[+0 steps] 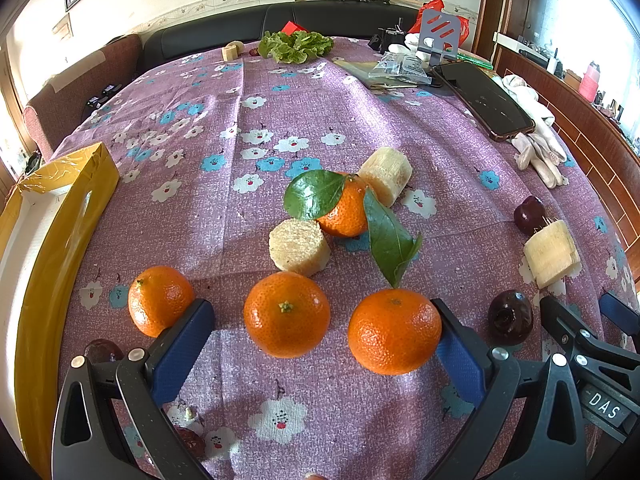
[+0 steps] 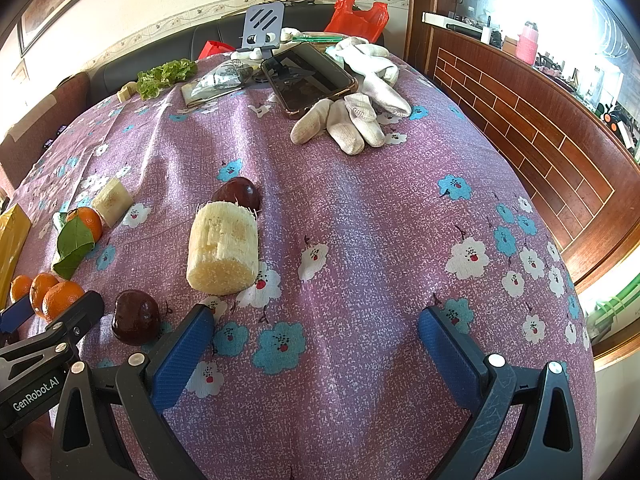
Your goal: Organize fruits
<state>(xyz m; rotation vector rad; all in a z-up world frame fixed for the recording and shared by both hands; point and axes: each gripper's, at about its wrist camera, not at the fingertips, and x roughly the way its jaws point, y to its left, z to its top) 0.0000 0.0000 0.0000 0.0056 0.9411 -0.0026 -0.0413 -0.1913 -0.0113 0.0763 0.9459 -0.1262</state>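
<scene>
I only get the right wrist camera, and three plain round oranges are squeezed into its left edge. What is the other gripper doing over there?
Observer: The left gripper is open, with two of those oranges sitting between its jaws.
Operator: And the yellow sliver at my edge?
Observer: That is a yellow cardboard box, open on top and white inside.
Operator: Anything hidden behind the leafy orange?
Observer: A second pale fibrous round chunk lies right beside it.

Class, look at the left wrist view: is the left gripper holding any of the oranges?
No. The left gripper is open, with two oranges lying loose on the tablecloth between its fingers.
</scene>
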